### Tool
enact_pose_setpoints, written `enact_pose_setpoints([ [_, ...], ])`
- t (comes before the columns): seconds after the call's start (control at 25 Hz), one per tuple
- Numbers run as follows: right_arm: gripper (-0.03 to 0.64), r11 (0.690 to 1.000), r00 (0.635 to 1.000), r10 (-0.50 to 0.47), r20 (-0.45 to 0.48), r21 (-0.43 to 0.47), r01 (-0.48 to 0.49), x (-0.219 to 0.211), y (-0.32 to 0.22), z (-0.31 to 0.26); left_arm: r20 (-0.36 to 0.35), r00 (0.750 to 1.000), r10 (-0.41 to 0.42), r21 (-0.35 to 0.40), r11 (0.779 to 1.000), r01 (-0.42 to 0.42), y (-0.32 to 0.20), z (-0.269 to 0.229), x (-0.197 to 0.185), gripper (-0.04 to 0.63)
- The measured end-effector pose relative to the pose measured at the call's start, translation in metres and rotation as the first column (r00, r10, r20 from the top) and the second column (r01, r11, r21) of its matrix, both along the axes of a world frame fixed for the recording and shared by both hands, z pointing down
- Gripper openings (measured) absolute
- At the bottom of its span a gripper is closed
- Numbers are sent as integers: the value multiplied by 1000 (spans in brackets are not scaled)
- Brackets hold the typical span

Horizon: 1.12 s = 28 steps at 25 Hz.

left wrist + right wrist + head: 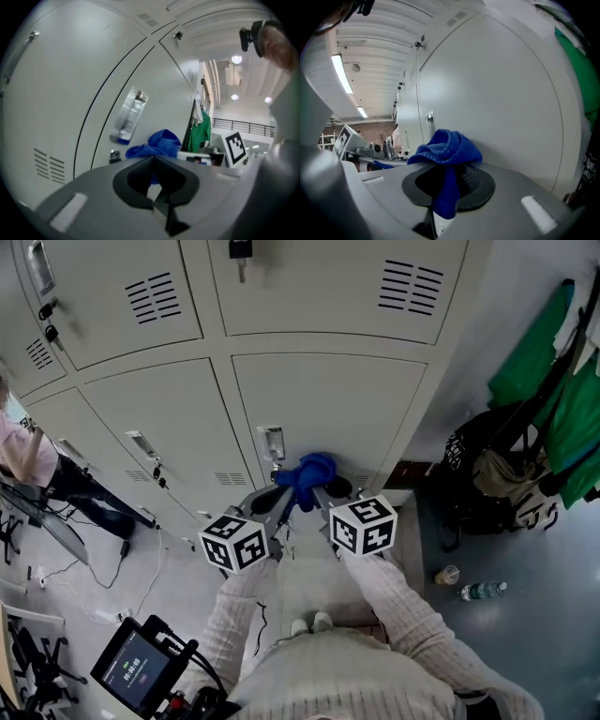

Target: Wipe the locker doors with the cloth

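A bunched blue cloth (309,476) rests against the lower part of a pale grey locker door (328,399), just right of its metal latch (272,442). My right gripper (324,489) is shut on the cloth (447,147); a fold hangs down between its dark pads (476,180). The left gripper (274,496) sits close beside it on the left, its tips level with the cloth's left edge. In the left gripper view, the left gripper (154,161) looks shut at the tips, with the cloth (157,143) just beyond and the latch (129,115) above.
Green garments (548,381) and a black bag (476,454) hang at the right. A bottle (483,590) and a cup (447,574) lie on the floor. A screen device (139,668) is at lower left; a person in pink (23,457) stands far left.
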State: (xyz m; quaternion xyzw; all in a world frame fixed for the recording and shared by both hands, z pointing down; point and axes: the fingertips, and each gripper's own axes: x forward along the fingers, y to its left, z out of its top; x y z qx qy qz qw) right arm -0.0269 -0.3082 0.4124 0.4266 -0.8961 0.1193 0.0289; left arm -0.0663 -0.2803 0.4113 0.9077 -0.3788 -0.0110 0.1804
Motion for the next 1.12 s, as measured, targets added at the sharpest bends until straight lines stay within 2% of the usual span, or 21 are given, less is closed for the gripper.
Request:
enact_pose_setpoints([
  [0.16, 49, 992, 998, 15, 53, 124, -22, 17, 8, -64, 22, 999, 38, 116, 992, -40, 4, -50, 13, 7],
  [0.32, 49, 970, 999, 14, 51, 243, -26, 24, 11, -119, 21, 999, 43, 225, 973, -47, 1, -99, 17, 7],
  [0.56, 49, 917, 1000, 12, 21, 400, -20, 25, 13, -193, 43, 998, 43, 366, 929, -55, -5, -166, 21, 8],
  [0.68, 49, 895, 1000, 14, 15, 445, -19, 23, 12, -218, 36, 999, 38, 424, 904, -50, -7, -195, 22, 8],
  [0.84, 49, 895, 998, 29, 50, 443, -48, 31, 1, -232, 26, 999, 35, 460, 887, -43, -9, -214, 23, 6],
  [1.12, 49, 886, 997, 16, 74, 462, -49, 32, -2, -231, 54, 998, 19, 460, 887, -42, -16, -209, 29, 8],
])
